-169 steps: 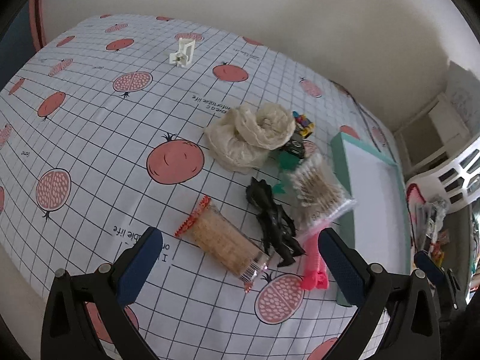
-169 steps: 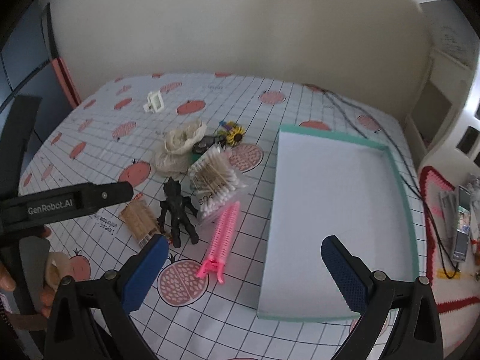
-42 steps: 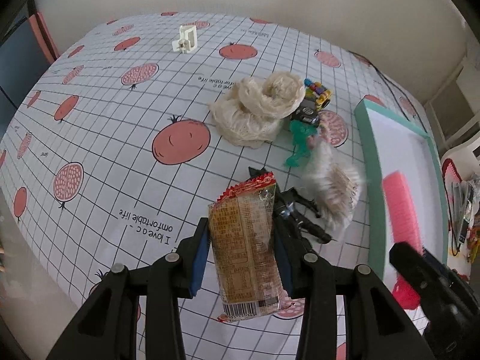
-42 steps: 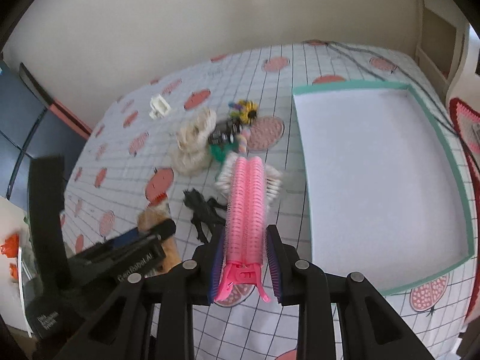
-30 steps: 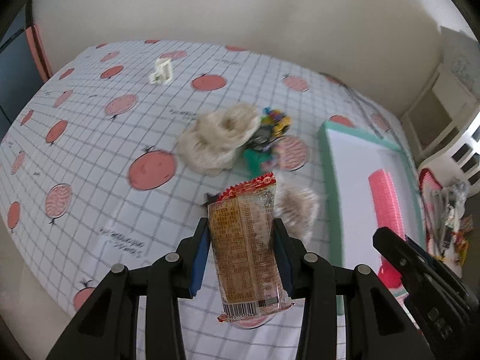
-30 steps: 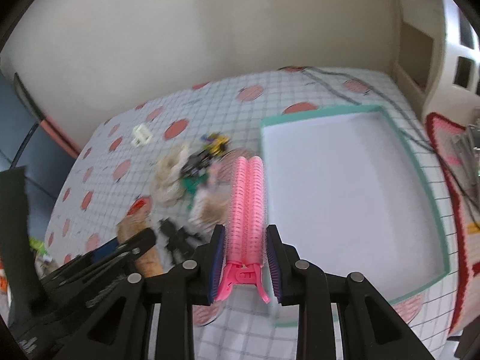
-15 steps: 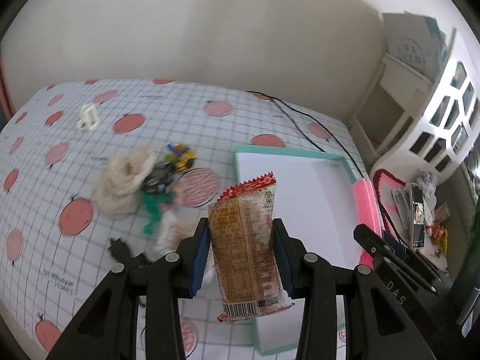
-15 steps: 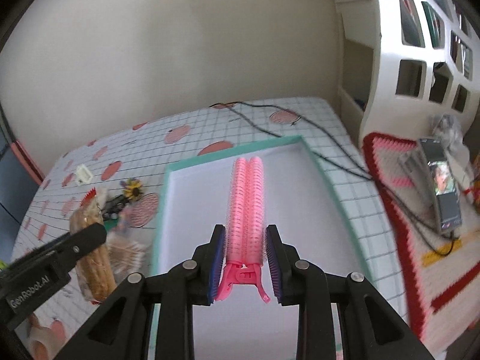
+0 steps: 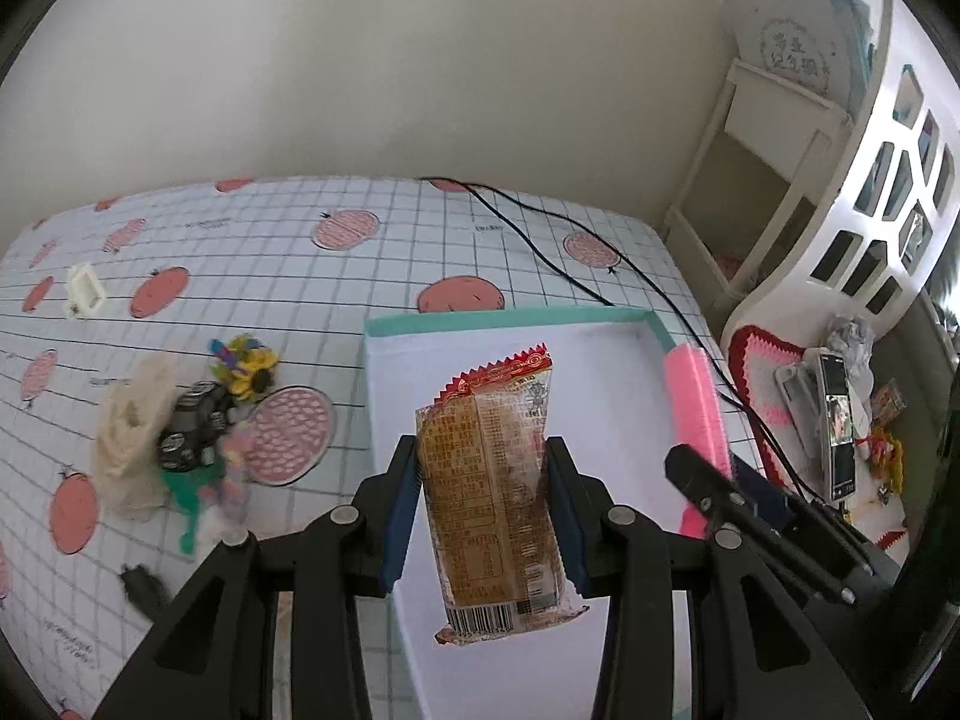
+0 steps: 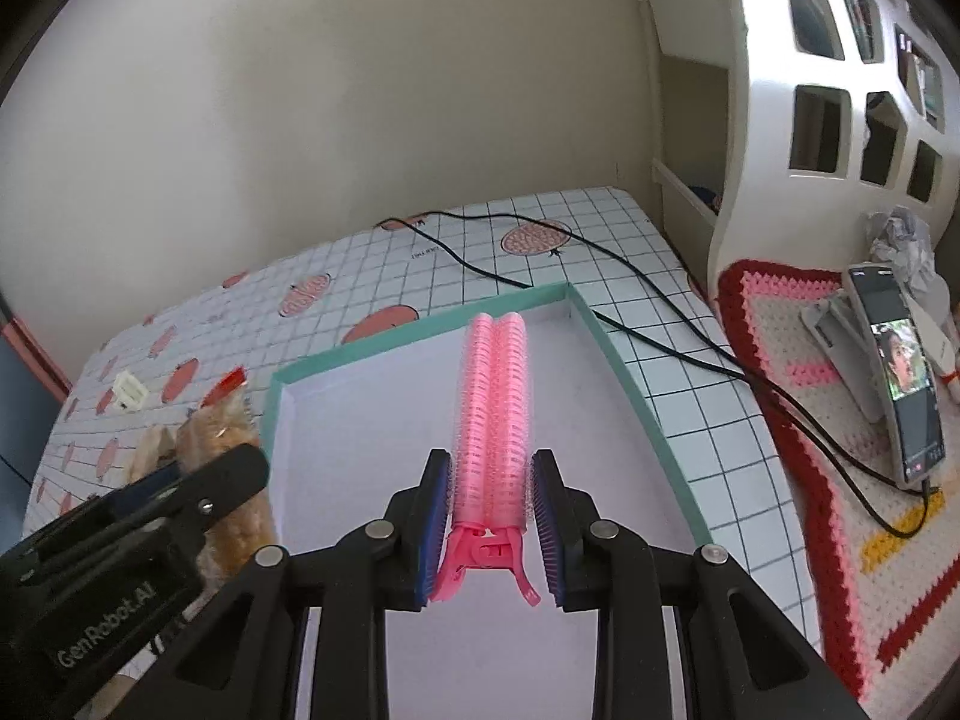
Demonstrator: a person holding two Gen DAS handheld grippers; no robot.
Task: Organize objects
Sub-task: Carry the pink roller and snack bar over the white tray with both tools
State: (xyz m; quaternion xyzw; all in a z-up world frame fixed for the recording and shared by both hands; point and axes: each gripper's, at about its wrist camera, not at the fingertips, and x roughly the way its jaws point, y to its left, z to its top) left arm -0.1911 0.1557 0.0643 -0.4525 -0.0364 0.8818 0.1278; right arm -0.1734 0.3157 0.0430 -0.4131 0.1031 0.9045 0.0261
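A: Left wrist view first: what differs from half a second back?

B: Little. The left gripper (image 9: 483, 510) still pinches the snack packet (image 9: 492, 498) between its blue pads, red crimped end pointing away, barcode end toward the camera. The tray (image 9: 384, 396), white inside with a teal rim, has slid closer and now sits right under the packet. The clutter on the pomegranate tablecloth (image 9: 372, 276) has drifted further to the left edge: the cream mesh bundle (image 9: 129, 444), the dark toy car (image 9: 192, 429), the yellow flower piece (image 9: 249, 369) and the white clip (image 9: 84, 288).

A: And the other tool?

B: In the right wrist view the right gripper (image 10: 489, 519) stays clamped on the pink hair roller clip (image 10: 492, 414), gripping it near its hinged handle; the rollers reach forward over the tray's white floor toward its far rim. Compared with the earlier frame the tray fills more of the view and the clip's tip lies nearer the far right corner.

A: Are either item touching the tray?

B: I cannot tell; both look raised above it. The black cable (image 10: 660, 336) runs along the cloth past the tray's right wall, toward the phone (image 10: 900, 372) on the crochet mat (image 10: 840, 540).
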